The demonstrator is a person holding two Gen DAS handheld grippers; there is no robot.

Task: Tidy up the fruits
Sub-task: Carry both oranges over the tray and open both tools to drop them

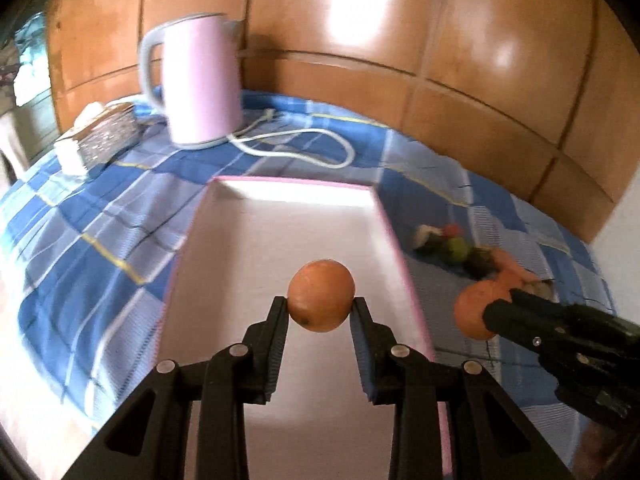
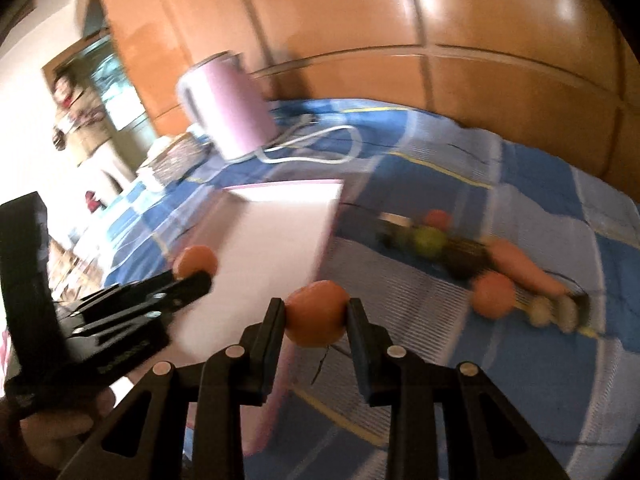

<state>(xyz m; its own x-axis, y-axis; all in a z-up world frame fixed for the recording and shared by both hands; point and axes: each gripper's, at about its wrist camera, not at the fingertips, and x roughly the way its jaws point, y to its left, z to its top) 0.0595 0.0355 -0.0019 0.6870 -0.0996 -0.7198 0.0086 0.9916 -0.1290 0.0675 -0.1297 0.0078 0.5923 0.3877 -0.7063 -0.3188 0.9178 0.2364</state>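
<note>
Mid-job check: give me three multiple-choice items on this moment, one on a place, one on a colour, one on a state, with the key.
1. Where is the orange held by the left gripper?
A. over the white tray
B. beside the kettle
C. on the cloth

2. What colour is the kettle?
A. green
B. pink
C. black

3. What is the state of the right gripper?
A. open and empty
B. shut on a carrot
C. shut on an orange

Key:
1 A, the left wrist view shows the fruit above the tray floor.
2 B, its body is pale pink.
3 C, the jaws press both sides of a second orange.
</note>
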